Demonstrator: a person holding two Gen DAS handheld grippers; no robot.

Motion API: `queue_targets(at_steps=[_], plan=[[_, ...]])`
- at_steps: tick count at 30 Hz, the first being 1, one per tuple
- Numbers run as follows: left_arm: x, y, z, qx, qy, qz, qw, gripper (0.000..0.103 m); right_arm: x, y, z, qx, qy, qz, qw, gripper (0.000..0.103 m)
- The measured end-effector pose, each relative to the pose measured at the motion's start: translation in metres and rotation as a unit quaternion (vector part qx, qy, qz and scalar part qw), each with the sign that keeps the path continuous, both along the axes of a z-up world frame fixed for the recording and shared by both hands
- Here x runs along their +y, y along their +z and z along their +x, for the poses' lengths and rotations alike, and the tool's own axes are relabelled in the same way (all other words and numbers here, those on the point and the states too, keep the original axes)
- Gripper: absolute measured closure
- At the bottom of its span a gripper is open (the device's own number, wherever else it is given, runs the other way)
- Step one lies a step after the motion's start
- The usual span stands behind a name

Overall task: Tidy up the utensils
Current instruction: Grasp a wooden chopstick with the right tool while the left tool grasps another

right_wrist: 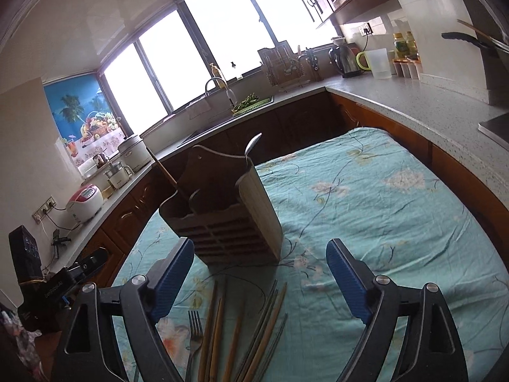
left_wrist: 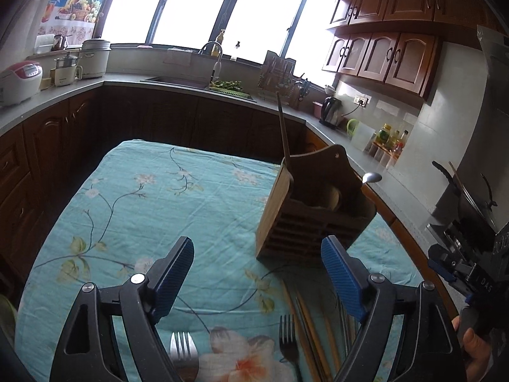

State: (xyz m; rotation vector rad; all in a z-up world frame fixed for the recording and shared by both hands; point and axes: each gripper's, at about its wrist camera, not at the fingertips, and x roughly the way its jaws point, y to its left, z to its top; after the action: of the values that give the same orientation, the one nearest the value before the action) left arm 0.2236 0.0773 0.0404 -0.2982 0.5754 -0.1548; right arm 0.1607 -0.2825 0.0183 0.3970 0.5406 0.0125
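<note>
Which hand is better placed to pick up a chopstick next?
Probably the right. The right gripper is open with the loose chopsticks lying between its fingers. The left gripper, also open, has them off toward its right finger, with forks nearer.

A utensil holder (right_wrist: 222, 210) stands on the cloth-covered table (right_wrist: 381, 207), with a chopstick (right_wrist: 165, 172) leaning out of its left compartment and a spoon (right_wrist: 253, 145) rising from its right. In front of it chopsticks (right_wrist: 241, 334) lie on the cloth, a fork (right_wrist: 194, 331) to their left. Behind the table a counter (left_wrist: 133, 79) holds a sink (left_wrist: 178, 81).
</note>
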Motion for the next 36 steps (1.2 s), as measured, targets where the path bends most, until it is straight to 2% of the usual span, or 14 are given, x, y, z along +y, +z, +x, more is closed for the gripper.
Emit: queue_targets(at_steps=[7,12,15,22,25,28,30,31,32,36], plan=[[0.002,-0.006,-0.028,0.036,-0.001,-0.011,0.9993,0.02,0.008,-0.019,-0.039,0.013,-0.024,-0.016,1.0,0.015],[0.004,-0.012,-0.038,0.057,0.004,-0.018,0.9982,0.02,0.01,-0.034,-0.049,0.038,-0.017,-0.005,0.999,0.015],[0.002,-0.013,-0.04,0.063,0.003,-0.017,0.9979,0.02,0.014,-0.039,-0.05,0.047,-0.017,-0.015,0.999,0.016],[-0.008,-0.018,-0.031,0.076,-0.014,-0.008,0.997,0.022,0.017,-0.046,-0.041,0.062,-0.008,-0.024,0.998,0.042],[-0.013,-0.02,-0.022,0.083,-0.022,-0.007,0.9963,0.023,0.017,-0.05,-0.031,0.072,-0.001,-0.016,0.997,0.046],[-0.02,-0.023,-0.007,0.095,-0.035,-0.004,0.9949,0.031,0.018,-0.054,-0.017,0.085,0.013,-0.012,0.996,0.055],[-0.026,-0.028,0.007,0.107,-0.044,0.001,0.9933,0.04,0.02,-0.057,-0.007,0.094,0.019,-0.014,0.995,0.063],[-0.028,-0.03,0.015,0.117,-0.05,0.001,0.9919,0.048,0.021,-0.058,-0.001,0.099,0.021,-0.017,0.995,0.068],[-0.03,-0.033,0.022,0.125,-0.056,0.0,0.9906,0.053,0.022,-0.059,0.004,0.104,0.022,-0.019,0.994,0.07],[-0.039,-0.041,0.048,0.146,-0.066,0.001,0.9871,0.063,0.023,-0.067,0.024,0.12,0.029,-0.02,0.992,0.073]])
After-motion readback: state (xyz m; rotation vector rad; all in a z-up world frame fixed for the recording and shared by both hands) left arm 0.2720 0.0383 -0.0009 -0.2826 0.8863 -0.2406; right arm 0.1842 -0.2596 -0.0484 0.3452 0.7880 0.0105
